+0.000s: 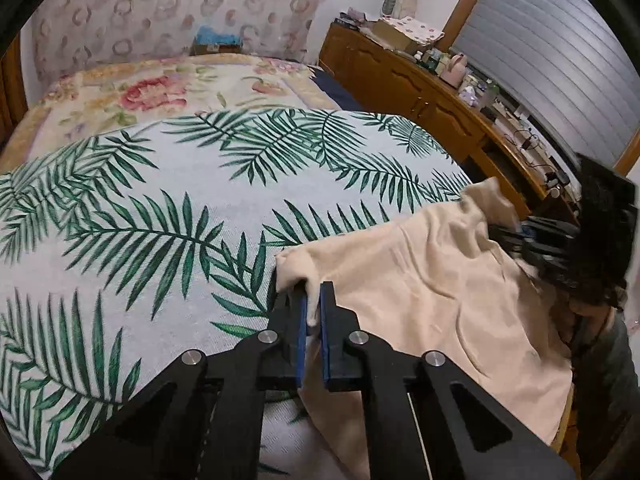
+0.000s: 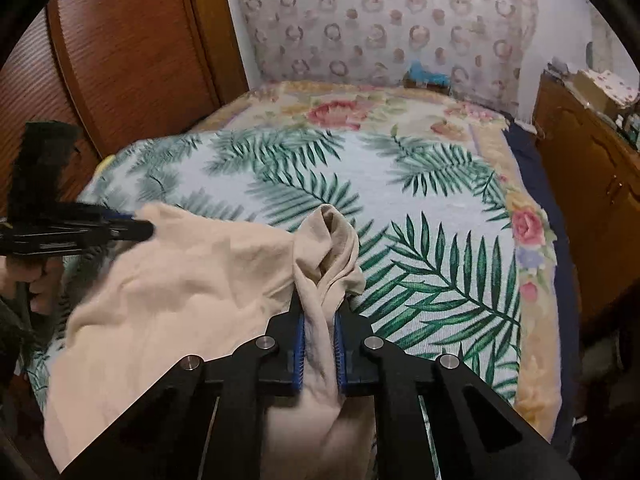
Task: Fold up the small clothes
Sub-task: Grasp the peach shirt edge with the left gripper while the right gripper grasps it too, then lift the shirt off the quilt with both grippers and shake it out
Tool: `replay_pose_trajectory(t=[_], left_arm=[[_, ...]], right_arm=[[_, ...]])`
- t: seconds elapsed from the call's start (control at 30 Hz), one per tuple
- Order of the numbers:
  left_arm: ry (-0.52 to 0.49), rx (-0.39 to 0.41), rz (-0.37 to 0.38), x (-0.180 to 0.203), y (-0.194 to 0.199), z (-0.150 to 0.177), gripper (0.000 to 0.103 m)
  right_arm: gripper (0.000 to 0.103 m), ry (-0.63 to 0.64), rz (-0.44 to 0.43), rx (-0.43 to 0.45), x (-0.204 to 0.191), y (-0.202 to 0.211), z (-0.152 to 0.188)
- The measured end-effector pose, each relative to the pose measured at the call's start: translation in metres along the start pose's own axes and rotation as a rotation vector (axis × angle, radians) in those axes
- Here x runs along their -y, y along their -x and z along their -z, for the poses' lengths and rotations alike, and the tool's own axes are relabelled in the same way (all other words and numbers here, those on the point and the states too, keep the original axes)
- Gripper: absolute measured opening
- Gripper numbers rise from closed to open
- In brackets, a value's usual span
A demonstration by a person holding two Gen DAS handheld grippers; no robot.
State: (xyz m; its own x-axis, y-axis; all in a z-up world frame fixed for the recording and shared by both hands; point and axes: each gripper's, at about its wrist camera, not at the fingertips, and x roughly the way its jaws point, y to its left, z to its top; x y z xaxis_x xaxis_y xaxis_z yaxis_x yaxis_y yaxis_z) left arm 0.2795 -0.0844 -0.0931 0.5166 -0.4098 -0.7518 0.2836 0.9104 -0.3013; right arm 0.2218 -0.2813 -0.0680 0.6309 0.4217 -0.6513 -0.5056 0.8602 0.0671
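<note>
Left wrist: left gripper (image 1: 314, 300) (angled downward) pinches beige garment (image 1: 440, 280).

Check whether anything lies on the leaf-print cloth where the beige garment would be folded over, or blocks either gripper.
Nothing visible does. Both the left gripper and right gripper are already shut on the beige garment, and the leaf-print cloth beyond it lies bare.
</note>
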Motion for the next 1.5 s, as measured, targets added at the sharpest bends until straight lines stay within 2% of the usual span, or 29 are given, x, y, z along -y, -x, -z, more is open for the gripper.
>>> replay_pose_trajectory(t=[0.07, 0.13, 0.27, 0.5, 0.67, 0.83, 0.97, 1.13, 1.3, 1.43, 1.5], left_arm=[[-0.029, 0.046, 0.009, 0.013, 0.020, 0.003, 0.006], [-0.041, 0.093, 0.029, 0.027, 0.045, 0.004, 0.006], [-0.103, 0.215, 0.046, 0.059, 0.108, 0.009, 0.006], [-0.191, 0.409, 0.092, 0.108, 0.215, 0.023, 0.005], [-0.237, 0.538, 0.130, 0.134, 0.284, 0.031, 0.005], [-0.274, 0.664, 0.139, 0.146, 0.346, 0.040, 0.005], [-0.282, 0.728, 0.149, 0.145, 0.379, 0.044, 0.005], [-0.281, 0.787, 0.107, 0.136, 0.404, 0.045, 0.005], [-0.272, 0.811, 0.076, 0.124, 0.416, 0.050, 0.005], [-0.270, 0.815, 0.042, 0.113, 0.412, 0.047, 0.005], [-0.254, 0.792, 0.009, 0.101, 0.398, 0.036, 0.005]], right_arm=[[0.012, 0.012, 0.026, 0.040, -0.008, 0.016, 0.002], [0.011, 0.032, 0.116, 0.067, -0.019, 0.035, 0.005], [0.011, 0.054, 0.138, 0.167, -0.042, 0.083, 0.012], [0.011, 0.075, 0.141, 0.378, -0.081, 0.190, 0.026], [0.011, 0.134, 0.145, 0.513, -0.114, 0.272, 0.032], [0.011, 0.197, 0.133, 0.632, -0.147, 0.340, 0.030], [0.011, 0.224, 0.105, 0.703, -0.166, 0.379, 0.027], [0.011, 0.254, 0.073, 0.734, -0.185, 0.404, 0.019], [0.011, 0.282, 0.044, 0.729, -0.185, 0.405, 0.016], [0.011, 0.291, 0.027, 0.707, -0.149, 0.378, 0.034], [0.011, 0.270, 0.000, 0.668, -0.132, 0.357, 0.021]])
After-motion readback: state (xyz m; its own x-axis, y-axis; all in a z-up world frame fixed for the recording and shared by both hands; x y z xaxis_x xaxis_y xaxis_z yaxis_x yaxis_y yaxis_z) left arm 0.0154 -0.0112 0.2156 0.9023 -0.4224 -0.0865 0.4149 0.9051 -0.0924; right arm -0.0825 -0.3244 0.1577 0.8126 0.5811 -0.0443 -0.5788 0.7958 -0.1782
